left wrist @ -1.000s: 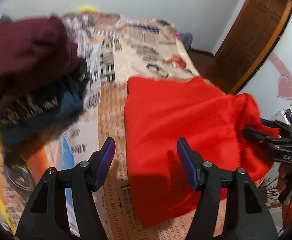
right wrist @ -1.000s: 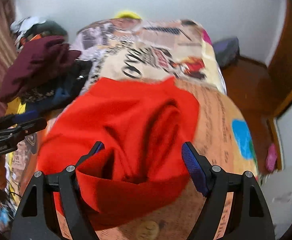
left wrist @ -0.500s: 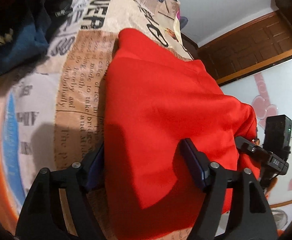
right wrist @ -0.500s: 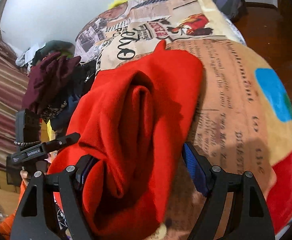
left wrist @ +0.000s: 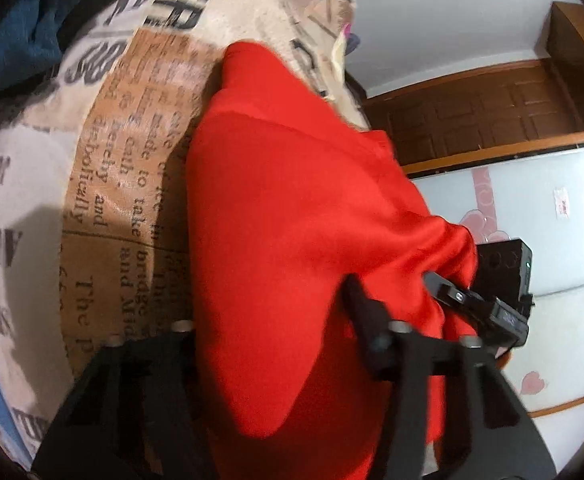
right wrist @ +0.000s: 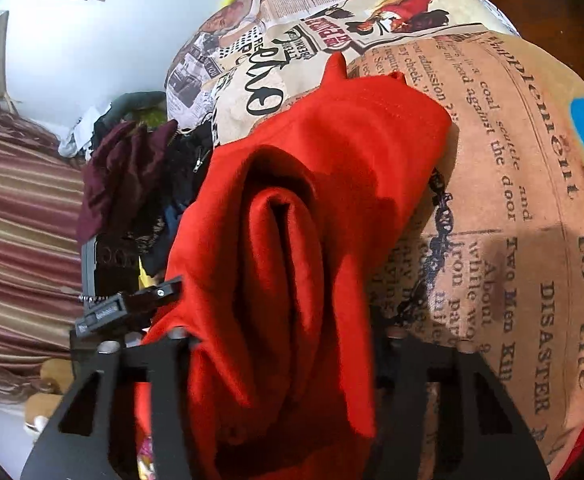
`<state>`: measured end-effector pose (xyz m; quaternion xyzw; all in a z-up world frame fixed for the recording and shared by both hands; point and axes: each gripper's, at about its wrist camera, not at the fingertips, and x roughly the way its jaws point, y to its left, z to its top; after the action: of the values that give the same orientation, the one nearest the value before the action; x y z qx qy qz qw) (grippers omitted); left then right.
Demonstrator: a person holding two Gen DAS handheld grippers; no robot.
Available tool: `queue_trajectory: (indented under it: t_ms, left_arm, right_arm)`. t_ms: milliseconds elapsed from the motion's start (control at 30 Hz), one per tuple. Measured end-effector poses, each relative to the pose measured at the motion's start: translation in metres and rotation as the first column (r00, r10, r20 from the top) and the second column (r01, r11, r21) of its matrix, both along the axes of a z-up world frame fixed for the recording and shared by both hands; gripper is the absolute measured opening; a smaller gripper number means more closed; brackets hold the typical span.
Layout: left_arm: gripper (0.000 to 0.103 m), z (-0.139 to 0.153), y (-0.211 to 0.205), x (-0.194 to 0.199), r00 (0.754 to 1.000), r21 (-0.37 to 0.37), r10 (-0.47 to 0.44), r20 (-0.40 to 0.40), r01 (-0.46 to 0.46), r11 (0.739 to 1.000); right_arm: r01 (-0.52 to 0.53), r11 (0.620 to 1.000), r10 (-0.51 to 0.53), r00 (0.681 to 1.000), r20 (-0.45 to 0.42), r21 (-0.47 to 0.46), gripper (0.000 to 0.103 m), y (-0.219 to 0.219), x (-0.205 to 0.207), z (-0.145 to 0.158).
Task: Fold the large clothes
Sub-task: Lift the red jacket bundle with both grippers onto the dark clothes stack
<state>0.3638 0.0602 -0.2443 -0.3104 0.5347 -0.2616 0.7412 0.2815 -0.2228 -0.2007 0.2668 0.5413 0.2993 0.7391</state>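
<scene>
A large red garment [left wrist: 292,200] lies along the bed, with a rolled fold [right wrist: 284,248] down its middle in the right wrist view. My left gripper [left wrist: 272,312] straddles its near left edge; the jaws are closing with red cloth between them, and the cloth hides the left finger. My right gripper [right wrist: 282,328] straddles the bunched near right edge, its jaws also closing around cloth. Each gripper shows in the other's view: the right gripper [left wrist: 464,300] at the garment's far corner, the left gripper [right wrist: 148,298] at its left side.
A newspaper-print blanket [left wrist: 124,184] covers the bed [right wrist: 512,200]. A heap of dark maroon and blue clothes [right wrist: 124,176] lies left of the garment. A striped curtain [right wrist: 20,240] hangs at the left, and a wooden door [left wrist: 492,108] stands beyond the bed.
Both grippers dropped and tilted down onto the garment's near edge. Their jaws went from wide to narrower, with red cloth now between the fingers.
</scene>
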Motion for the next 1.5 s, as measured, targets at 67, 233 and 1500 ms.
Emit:
queue_trajectory:
  t_ms: [67, 233, 1500]
  left_arm:
    - [0.028, 0.017, -0.001, -0.007, 0.999, 0.03, -0.017, 0.042, 0.016, 0.999]
    - [0.024, 0.079, -0.006, -0.026, 0.978, 0.136, -0.051, 0.201, 0.024, 0.99]
    - [0.043, 0.183, 0.338, 0.045, 0.787, 0.199, 0.456, 0.415, -0.567, 0.799]
  right_arm:
    - [-0.014, 1.0, 0.014, 1.0, 0.021, -0.003, 0.035, 0.001, -0.002, 0.011]
    - [-0.052, 0.998, 0.056, 0.993, 0.102, -0.038, 0.03, 0.016, -0.008, 0.048]
    - [-0.256, 0.951, 0.309, 0.821, 0.479, -0.174, 0.03, 0.368, 0.119, 0.158]
